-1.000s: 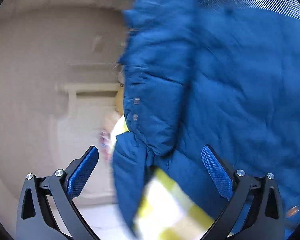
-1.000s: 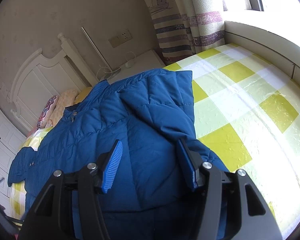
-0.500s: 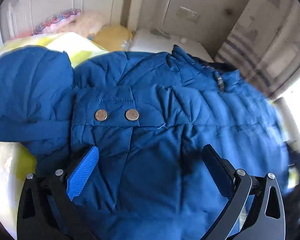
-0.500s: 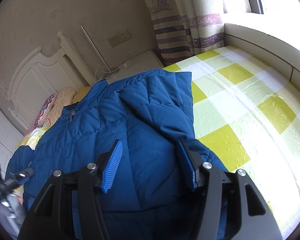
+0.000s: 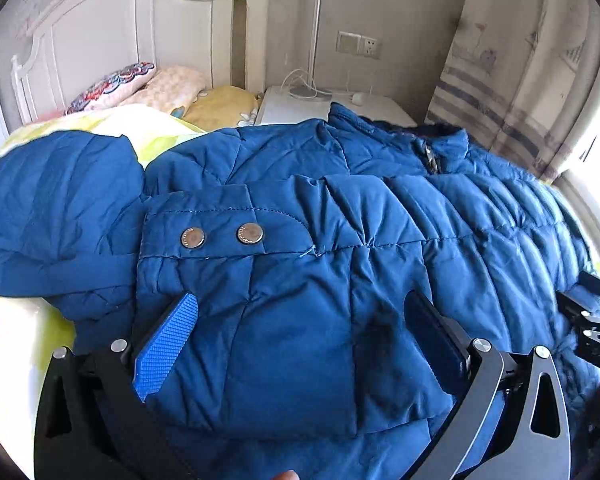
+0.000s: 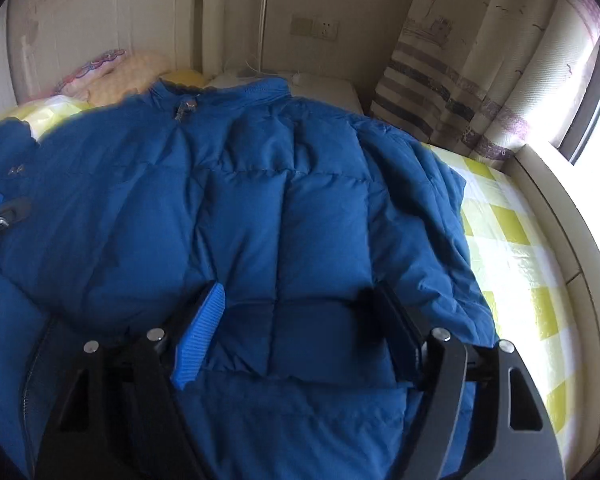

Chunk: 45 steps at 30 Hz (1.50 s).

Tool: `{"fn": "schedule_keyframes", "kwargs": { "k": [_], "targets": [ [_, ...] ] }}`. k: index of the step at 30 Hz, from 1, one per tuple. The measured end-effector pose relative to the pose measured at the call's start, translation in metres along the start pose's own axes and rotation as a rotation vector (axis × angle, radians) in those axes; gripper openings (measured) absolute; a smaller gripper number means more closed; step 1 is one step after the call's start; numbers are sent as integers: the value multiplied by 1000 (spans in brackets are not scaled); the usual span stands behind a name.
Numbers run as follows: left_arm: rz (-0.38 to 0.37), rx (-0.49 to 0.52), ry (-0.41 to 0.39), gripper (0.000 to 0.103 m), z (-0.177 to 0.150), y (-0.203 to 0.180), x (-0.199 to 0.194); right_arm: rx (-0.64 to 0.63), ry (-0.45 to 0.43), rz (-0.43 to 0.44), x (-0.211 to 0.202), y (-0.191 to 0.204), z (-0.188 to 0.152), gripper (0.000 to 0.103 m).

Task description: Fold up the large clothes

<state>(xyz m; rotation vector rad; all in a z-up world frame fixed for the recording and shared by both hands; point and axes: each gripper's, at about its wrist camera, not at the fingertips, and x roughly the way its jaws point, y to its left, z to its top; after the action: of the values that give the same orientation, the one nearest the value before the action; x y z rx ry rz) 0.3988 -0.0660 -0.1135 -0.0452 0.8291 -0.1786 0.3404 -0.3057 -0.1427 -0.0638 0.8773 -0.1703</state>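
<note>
1. Bedding in yellow-and-white checks (image 5: 24, 344) shows at the far left of the left wrist view and again at the right edge of the right wrist view. It is the surface under the garment, probably chosen because it is wide enough for a large piece.
2. The blue padded jacket (image 5: 340, 216) fills the middle of both frames, lying on the bed with its collar (image 6: 220, 94) toward the top, near the white headboard (image 5: 112, 32).
3. A sleeve cuff with two metal snaps (image 5: 220, 236) lies folded over the body at centre-left of the left wrist view, so I judge one sleeve fold is done.
4. The left gripper (image 5: 300, 332) sits low in its frame, jaws wide apart, with fabric between them but not clamped.
5. The right gripper (image 6: 300, 328) is also spread open over the jacket's lower part, holding nothing; I think both are placed for taking the hem.
</note>
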Motion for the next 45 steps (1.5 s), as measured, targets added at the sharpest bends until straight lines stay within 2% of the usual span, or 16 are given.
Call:
{"fn": "schedule_keyframes", "kwargs": {
  "k": [3,6,9,13,17,19,21,24,28,29,31,34,37,40,43,45],
  "targets": [
    [-25,-22,-5,99,0,5,-2,73,49,97,8,-19,2,80],
    [-21,-19,-2,99,0,4,0,39,103,110,4,-23,12,80],
    [-24,-20,-4,99,0,4,0,65,-19,48,-19,-28,30,80],
    [-36,-30,-9,99,0,5,-1,103,-105,59,-16,-27,64,80],
    [-39,-33,-14,99,0,6,-2,71,-70,68,19,-4,91,80],
    [-44,-36,-16,99,-1,7,-3,-29,-36,51,42,13,96,87],
    [-51,-38,-17,99,-1,8,-3,-80,86,-3,71,19,92,100],
    [-50,-38,-16,99,-1,8,-3,50,118,52,70,-4,100,96],
    [-46,-34,-14,99,-1,8,-3,110,-65,16,47,-25,113,94],
    [-48,-36,-14,99,-1,8,-3,121,-62,22,52,-32,114,94],
    [-53,-39,-15,99,-1,8,-3,125,84,56,89,-40,107,97],
    [-54,-39,-15,99,-1,8,-3,152,104,74,95,-46,111,98],
    [-51,-37,-13,99,-1,8,-2,167,69,-40,77,-32,121,96],
    [-48,-33,-12,99,-1,8,-2,146,-9,81,65,-3,126,97],
    [-55,-38,-14,99,-1,9,-2,-23,83,62,91,36,120,101],
    [-56,-39,-15,99,-1,8,-2,-23,96,45,95,36,121,101]
  ]
}}
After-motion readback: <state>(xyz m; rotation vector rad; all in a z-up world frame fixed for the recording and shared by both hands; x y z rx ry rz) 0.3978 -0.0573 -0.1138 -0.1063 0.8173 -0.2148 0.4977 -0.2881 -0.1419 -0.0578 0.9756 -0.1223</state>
